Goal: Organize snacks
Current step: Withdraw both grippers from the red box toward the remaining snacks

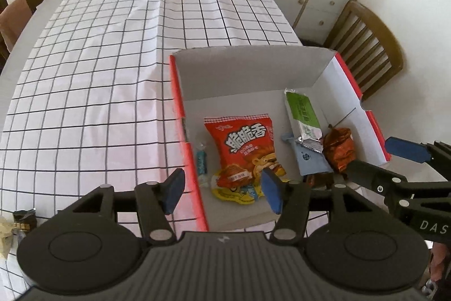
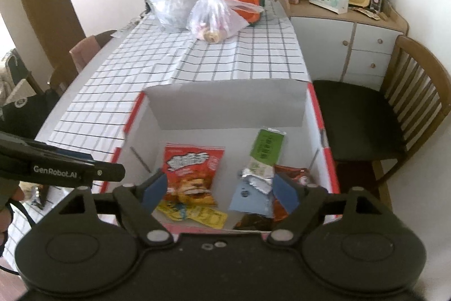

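Where legible, "GenRobot.AI" on left gripper [image 2: 62, 174]

Both wrist views look down, sharing box [image 1: 253, 69]

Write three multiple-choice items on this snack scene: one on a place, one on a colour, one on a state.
1. Where does the big red lion snack bag lie?
A. inside the open box
B. on the chair
C. beside the lamp

2. What colour is the box's outer rim?
A. green
B. red
C. black

3. How do the left gripper fingers stand?
A. clamped on a bag
B. clamped on the box wall
C. apart, holding nothing

Key: 1 A, it rests on the box floor; 2 B, red edges show along both sides; 3 C, the pads are spread with nothing gripped.
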Demonstrator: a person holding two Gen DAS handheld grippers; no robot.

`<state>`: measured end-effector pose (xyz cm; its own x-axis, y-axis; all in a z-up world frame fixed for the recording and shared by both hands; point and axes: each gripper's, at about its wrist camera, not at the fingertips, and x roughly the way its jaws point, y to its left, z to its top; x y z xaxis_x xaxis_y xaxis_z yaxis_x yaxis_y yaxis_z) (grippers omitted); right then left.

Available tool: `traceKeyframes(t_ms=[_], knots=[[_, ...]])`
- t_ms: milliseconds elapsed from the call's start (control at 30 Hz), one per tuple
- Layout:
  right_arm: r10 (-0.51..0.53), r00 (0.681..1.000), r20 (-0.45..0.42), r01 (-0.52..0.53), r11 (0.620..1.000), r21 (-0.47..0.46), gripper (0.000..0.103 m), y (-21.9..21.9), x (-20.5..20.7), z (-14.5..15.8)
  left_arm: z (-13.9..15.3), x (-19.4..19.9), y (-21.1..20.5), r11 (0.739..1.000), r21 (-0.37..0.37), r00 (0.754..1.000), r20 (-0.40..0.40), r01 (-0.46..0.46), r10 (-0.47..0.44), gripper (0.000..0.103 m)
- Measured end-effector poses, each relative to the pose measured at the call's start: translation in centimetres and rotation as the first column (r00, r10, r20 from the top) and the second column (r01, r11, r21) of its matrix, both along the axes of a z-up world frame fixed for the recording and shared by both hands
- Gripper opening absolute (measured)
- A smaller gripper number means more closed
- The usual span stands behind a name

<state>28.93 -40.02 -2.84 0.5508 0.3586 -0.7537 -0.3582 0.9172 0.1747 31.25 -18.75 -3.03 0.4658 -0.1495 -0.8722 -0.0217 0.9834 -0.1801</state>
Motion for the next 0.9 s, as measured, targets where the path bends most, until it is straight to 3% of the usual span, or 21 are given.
traceKeyframes(t_ms=[133, 433, 900], knots=[[0.025, 0.999, 0.021, -0.025, 0.999, 0.021, 0.092, 1.5, -1.4, 0.8, 0.6, -1.7, 1.6, 1.000, -0.013, 1.000, 0.028, 0.003, -0.002, 0.063], [0.064, 0.997, 0.032, -0.065, 0.997, 0.044, 0.102, 5.9, -4.5, 1.5, 1.7, -6.1, 6.3, 1.000, -0.004, 0.995, 0.103, -0.014, 0.014, 0.071], [0.117, 0.993, -0.014, -0.115, 0.990, 0.081, 0.103, 14.4, -8.0, 0.6, 0.5, -11.0, 16.8, 0.994, -0.036, 0.991, 0.083, -0.107, 0.109, 0.077]])
